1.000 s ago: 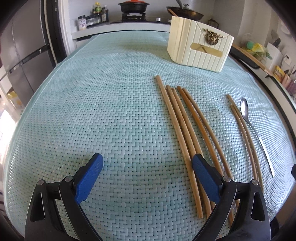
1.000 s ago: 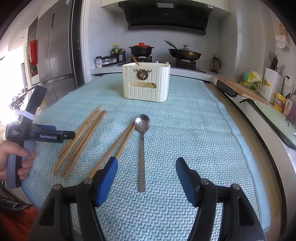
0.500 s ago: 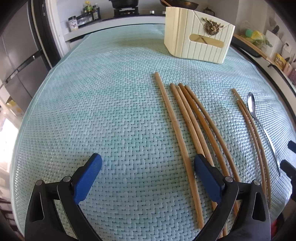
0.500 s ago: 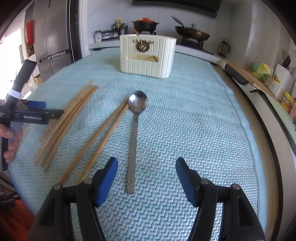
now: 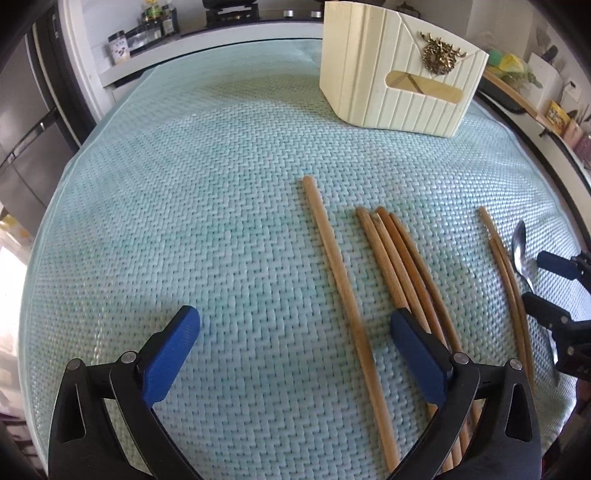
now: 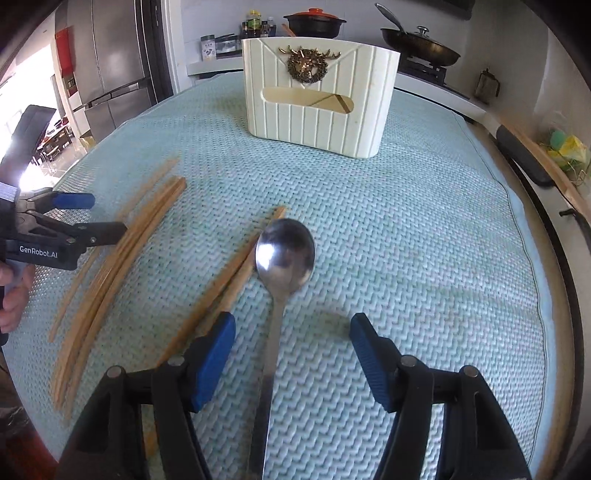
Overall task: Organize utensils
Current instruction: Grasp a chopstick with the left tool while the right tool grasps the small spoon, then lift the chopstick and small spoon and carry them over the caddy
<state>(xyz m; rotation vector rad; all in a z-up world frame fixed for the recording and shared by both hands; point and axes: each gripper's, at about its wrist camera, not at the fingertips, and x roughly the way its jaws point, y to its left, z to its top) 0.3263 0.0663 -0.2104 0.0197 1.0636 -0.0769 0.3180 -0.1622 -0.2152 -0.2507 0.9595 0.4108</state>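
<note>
Several wooden chopsticks lie on the woven teal mat; one single chopstick lies apart to their left. My left gripper is open, low over the mat, with the single chopstick between its fingers. A metal spoon lies beside a pair of chopsticks. My right gripper is open, its fingers either side of the spoon's handle. The cream utensil holder stands upright at the far end; it also shows in the left wrist view.
A stove with a pot and a wok is behind the holder. A fridge stands at the left. A counter with a cutting board runs along the right edge.
Both grippers have moved forward and lower toward the mat. The right one now straddles the spoon's handle; the left one has closed in on the chopsticks.
</note>
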